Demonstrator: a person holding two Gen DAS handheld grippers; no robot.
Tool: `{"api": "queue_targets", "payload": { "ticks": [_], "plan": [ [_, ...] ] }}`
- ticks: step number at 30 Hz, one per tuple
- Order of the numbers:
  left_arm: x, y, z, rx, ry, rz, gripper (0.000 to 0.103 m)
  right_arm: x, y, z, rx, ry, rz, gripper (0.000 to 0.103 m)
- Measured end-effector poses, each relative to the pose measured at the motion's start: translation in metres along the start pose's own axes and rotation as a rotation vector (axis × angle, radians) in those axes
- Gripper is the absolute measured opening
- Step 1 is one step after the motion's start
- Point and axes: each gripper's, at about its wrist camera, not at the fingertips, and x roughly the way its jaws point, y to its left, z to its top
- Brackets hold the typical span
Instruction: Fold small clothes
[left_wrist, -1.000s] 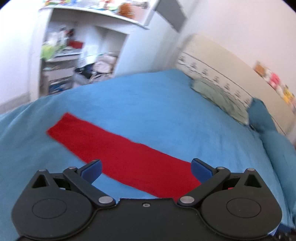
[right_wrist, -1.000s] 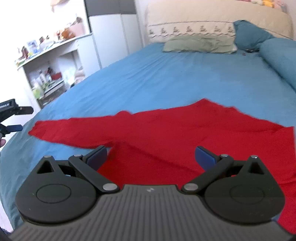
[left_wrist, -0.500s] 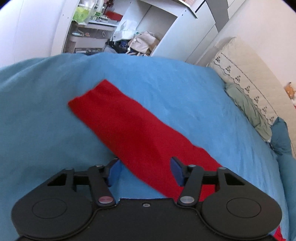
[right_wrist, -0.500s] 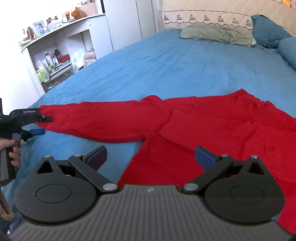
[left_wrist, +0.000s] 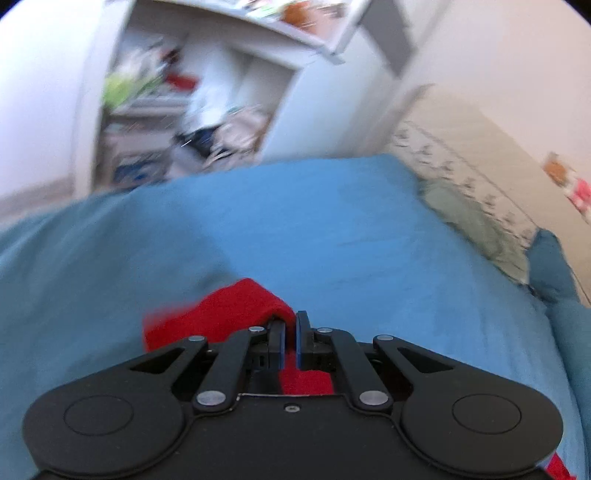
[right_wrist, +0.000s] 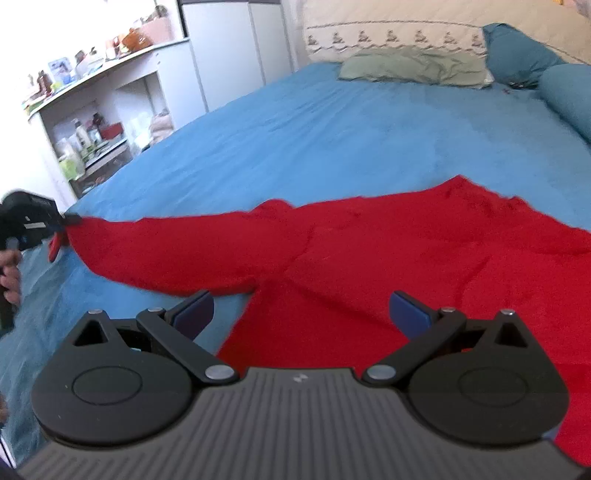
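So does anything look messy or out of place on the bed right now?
Nothing is spilled or damaged. The red top lies spread on the blue bed, a little rumpled, with one sleeve stretched out sideways because the left tongs are pinching its cuff. The right tongs hover open.

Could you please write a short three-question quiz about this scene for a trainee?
1. True or false: the left gripper is shut on the sleeve.
2. Multiple choice: the right gripper is
A. shut on the shirt
B. open above the shirt
C. out of view
3. Fill in: the shirt lies on a bed whose cover is ____.

Key: 1 true; 2 B; 3 blue
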Motion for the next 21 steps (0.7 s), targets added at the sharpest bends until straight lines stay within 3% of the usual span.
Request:
{"api": "queue_targets", "payload": {
  "ticks": [4, 10, 15, 21],
  "plan": [
    [-0.015, -0.081, -0.001, 0.142, -0.013, -0.105, 0.004, -0.018, -0.025, 0.005, 0.027, -0.024, -0.024, 0.103],
    [-0.018, -0.208, -0.042, 0.352, 0.032, -0.281, 0.004, -0.049, -0.074, 0.005, 0.064, -0.057, -0.073, 0.103],
    [-0.003, -0.289, -0.110, 0.468, 0.163, -0.399, 0.004, -0.071, -0.119, -0.004, 0.077, -0.055, -0.149, 0.103],
    [0.027, -0.340, -0.217, 0.650, 0.363, -0.407, 0.005, -0.083, -0.166, -0.031, 0.077, 0.012, -0.238, 0.103]
  ]
}}
